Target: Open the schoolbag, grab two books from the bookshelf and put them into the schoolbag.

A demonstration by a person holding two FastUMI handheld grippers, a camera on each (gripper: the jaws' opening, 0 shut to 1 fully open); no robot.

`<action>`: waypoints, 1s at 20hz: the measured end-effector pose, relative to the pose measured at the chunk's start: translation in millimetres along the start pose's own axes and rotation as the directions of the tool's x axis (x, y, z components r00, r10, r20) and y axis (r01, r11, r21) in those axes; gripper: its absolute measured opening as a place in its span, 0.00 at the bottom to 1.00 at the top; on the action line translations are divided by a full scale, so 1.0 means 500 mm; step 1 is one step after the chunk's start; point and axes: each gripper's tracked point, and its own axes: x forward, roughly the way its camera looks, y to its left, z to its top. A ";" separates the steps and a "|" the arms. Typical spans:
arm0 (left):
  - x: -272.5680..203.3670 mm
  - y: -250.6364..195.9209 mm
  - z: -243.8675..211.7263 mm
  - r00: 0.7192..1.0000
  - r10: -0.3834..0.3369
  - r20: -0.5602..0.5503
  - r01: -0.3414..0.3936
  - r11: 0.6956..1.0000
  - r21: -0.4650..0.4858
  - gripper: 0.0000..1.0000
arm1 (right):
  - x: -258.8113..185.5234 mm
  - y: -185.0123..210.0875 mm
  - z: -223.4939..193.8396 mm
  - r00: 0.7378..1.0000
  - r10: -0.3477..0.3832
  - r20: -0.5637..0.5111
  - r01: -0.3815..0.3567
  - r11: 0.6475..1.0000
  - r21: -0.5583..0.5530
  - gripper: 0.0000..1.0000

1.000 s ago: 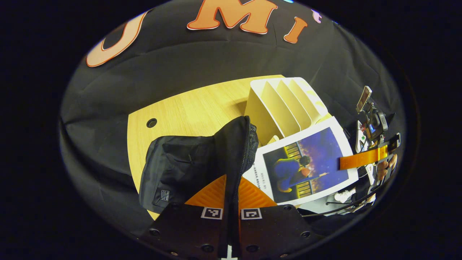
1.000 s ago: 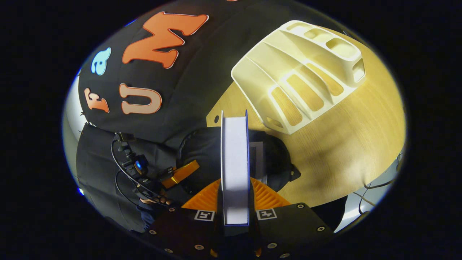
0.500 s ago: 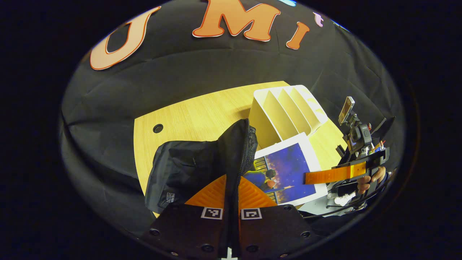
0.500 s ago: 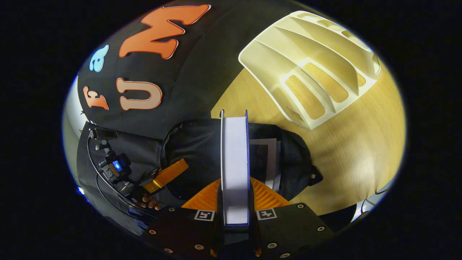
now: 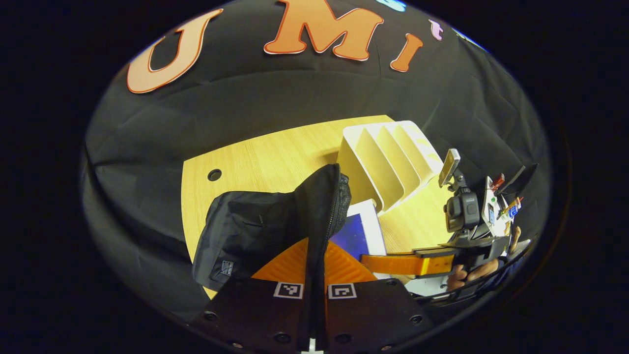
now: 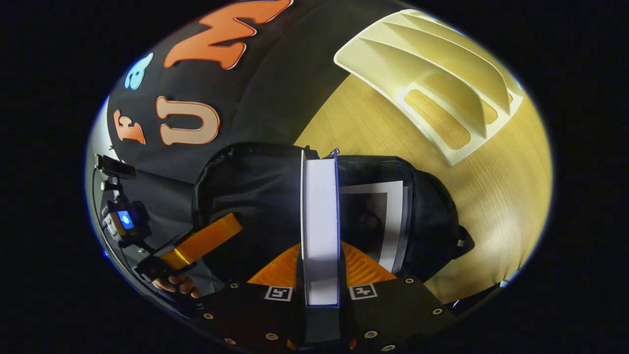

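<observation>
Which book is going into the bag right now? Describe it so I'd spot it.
Start at the wooden table, where a black schoolbag lies open. The book stands edge-on over the opening, clamped in the right gripper. Unlike the other book, lying flat inside the bag, it shows its white page edges.

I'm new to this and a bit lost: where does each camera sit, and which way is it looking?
Left gripper view: rides the left gripper, looking along its fingers, shut on the schoolbag flap; bookshelf beyond.
Right gripper view: rides the right gripper, looking down its held book into the schoolbag; a hand shows.
Shared: schoolbag, bookshelf, table.
</observation>
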 end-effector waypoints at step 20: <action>0.043 -0.079 -0.026 0.997 -0.071 0.007 0.071 0.997 0.026 0.22 | -0.046 -0.038 0.060 0.979 -0.194 0.062 0.204 0.943 -0.263 0.87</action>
